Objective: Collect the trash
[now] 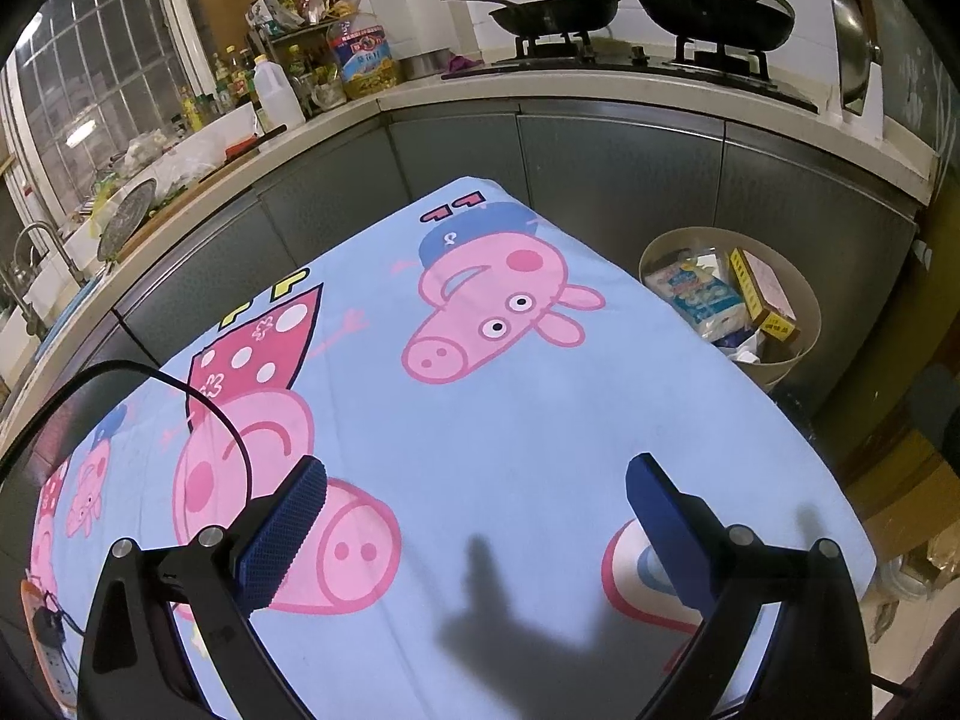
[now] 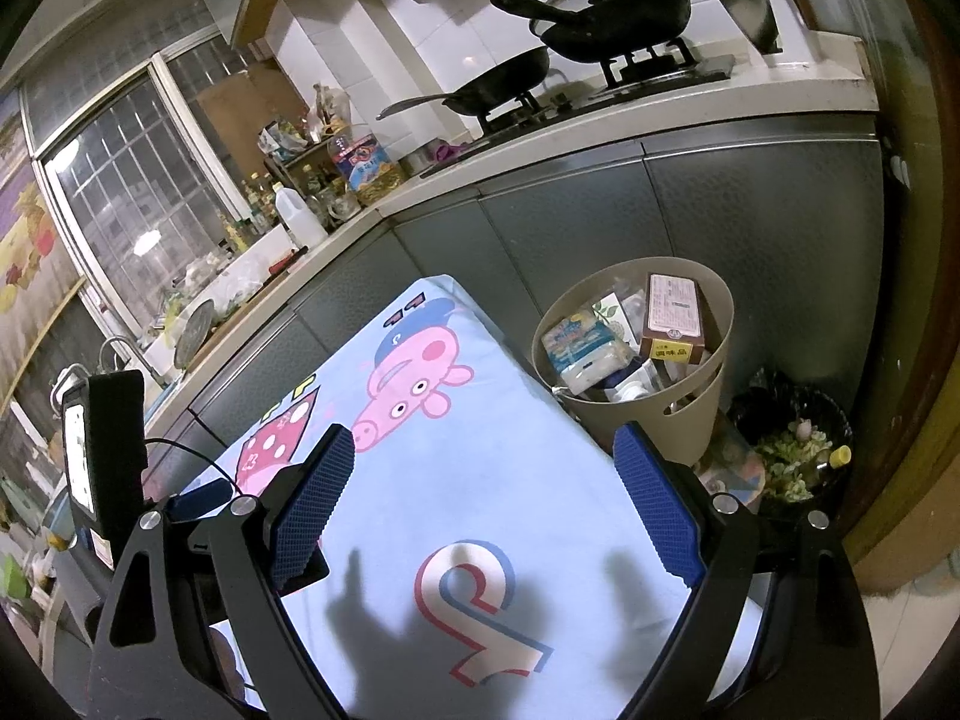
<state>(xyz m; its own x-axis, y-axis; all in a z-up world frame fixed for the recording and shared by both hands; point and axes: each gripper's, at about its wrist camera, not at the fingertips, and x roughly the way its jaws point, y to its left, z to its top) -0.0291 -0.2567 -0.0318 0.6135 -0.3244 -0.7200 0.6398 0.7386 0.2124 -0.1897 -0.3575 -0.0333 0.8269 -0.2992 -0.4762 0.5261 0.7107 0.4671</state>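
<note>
Left wrist view shows the left tool (image 1: 474,504) hanging over the surface (image 1: 540,420), which wears a blue cloth with pink cartoon pigs. Its two blue fingers (image 1: 282,540) are spread wide and hold nothing. Right wrist view shows the right tool (image 2: 486,504) the same way, released and bare, low in the frame.

No trash lies on the cloth in either view. The trash sits in the tan bin (image 2: 714,384), just past the right edge of the surface, middle right of the frame. It holds a blue and white packet (image 2: 585,348), a brown box (image 2: 672,318) and some crumpled bits. A dark bin (image 2: 792,450) with green food scraps stands beside it, nearer the lower right.

It looks like the collecting is done or close to it. To do this step well, I would look along the edges of the cloth and the floor for any stray bit. If one turns up, come at it from above with the fingers wide, pinch it firmly, and carry it right over the tan bin before letting go. The brown box stands tall and tilted, so drop things gently beside it.
</note>
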